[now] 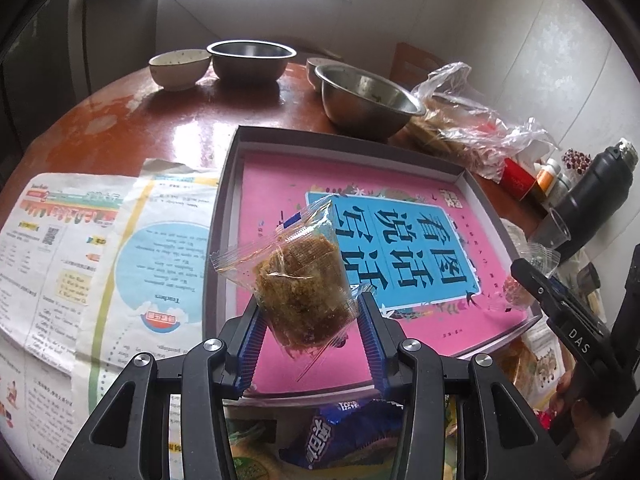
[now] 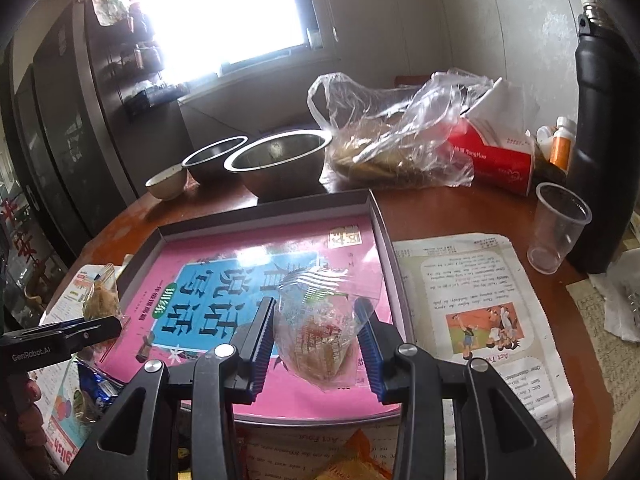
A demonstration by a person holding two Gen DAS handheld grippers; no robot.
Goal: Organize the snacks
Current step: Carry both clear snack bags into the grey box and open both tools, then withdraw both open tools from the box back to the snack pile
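Note:
My left gripper (image 1: 310,300) is shut on a brown crumbly snack cake (image 1: 304,280) in a clear wrapper and holds it above the near left part of a shallow grey box (image 1: 224,200). A pink book with a blue title panel (image 1: 400,248) lines the box. My right gripper (image 2: 316,308) is shut on a pale round snack (image 2: 320,340) in crinkled clear wrap, over the near edge of the same box (image 2: 260,210). In the right wrist view the left gripper (image 2: 100,326) and its brown cake (image 2: 102,296) show at the left. The right gripper (image 1: 532,276) enters the left wrist view from the right.
Two steel bowls (image 2: 280,156) (image 2: 212,156) and a ceramic bowl (image 2: 166,182) stand behind the box. A plastic bag of food (image 2: 392,148), a red tissue box (image 2: 500,160), a black flask (image 2: 600,140) and a plastic cup (image 2: 556,228) crowd the right. Newspapers (image 1: 80,248) and a blue snack packet (image 1: 340,432) lie near.

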